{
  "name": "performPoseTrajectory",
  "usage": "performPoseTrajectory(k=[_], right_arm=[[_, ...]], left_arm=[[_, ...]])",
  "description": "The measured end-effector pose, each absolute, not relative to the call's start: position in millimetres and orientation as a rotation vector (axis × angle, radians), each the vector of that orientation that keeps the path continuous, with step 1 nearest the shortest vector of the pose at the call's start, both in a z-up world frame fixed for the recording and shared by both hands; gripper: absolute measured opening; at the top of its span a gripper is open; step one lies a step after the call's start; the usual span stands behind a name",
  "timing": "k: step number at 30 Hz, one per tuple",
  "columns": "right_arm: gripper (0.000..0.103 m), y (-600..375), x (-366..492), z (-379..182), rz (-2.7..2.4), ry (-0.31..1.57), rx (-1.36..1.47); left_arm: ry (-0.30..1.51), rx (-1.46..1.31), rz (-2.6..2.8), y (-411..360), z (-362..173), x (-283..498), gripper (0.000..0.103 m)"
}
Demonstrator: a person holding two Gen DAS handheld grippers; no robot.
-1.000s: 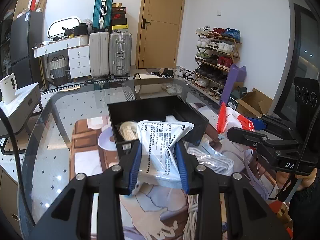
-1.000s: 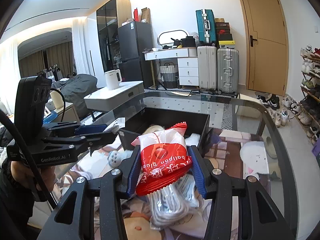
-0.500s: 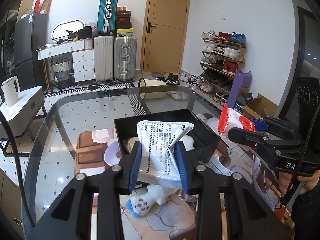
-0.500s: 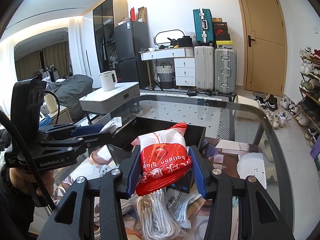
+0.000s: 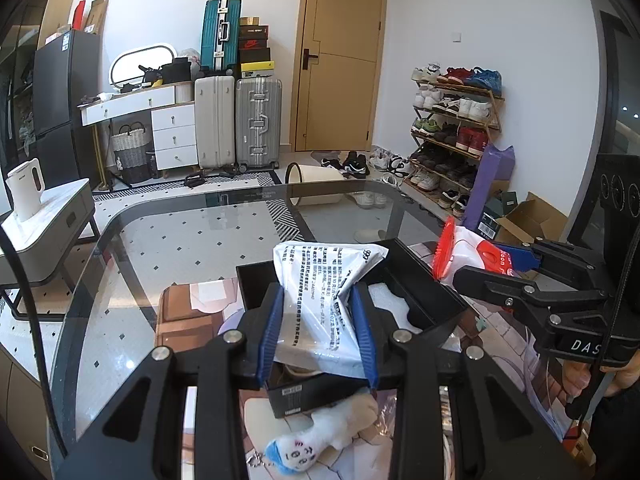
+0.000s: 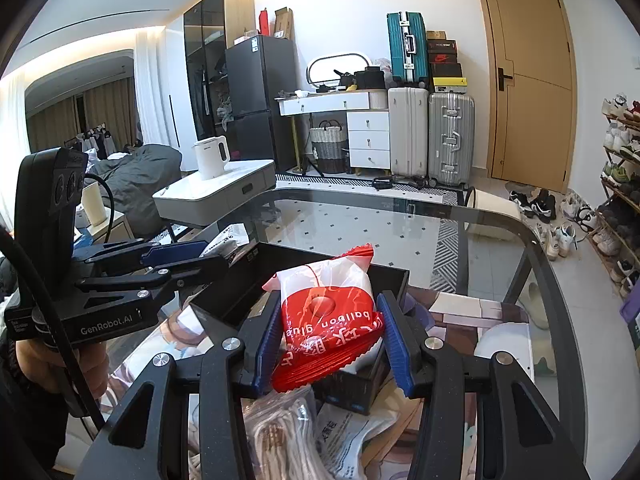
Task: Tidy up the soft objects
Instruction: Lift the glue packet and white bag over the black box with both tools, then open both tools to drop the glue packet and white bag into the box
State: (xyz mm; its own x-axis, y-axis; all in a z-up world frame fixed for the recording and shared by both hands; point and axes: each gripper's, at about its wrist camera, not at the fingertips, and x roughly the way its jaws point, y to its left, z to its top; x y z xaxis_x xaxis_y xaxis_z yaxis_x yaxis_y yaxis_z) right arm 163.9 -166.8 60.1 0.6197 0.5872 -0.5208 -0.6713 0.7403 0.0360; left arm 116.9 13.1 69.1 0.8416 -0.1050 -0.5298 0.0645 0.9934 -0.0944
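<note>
Black gripper, blue pads, silver screws

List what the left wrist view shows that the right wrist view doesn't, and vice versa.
Left wrist only: the plush toy lying just in front of the box, the white foam inside the box, and the printed face of the white pouch in the left gripper.

Right wrist only: the bagged cord and a printed packet on the table below the right gripper, and the label side of the red packet.

Both: the black box, the glass table, both grippers shut on their packets.
</note>
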Motion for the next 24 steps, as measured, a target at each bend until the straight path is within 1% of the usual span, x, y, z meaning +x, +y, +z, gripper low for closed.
performPoseTrajectory(k=[10,24], right_arm=[[0.047,-156,181,59,0.728,0.558,-0.194],[0.047,-135,200,39,0.741,0.610,-0.262]], left_arm=[[0.584,-0.092,-0.075,19,56,139,0.033],[0.613,-0.047,-0.064,11,42,161,0.033]])
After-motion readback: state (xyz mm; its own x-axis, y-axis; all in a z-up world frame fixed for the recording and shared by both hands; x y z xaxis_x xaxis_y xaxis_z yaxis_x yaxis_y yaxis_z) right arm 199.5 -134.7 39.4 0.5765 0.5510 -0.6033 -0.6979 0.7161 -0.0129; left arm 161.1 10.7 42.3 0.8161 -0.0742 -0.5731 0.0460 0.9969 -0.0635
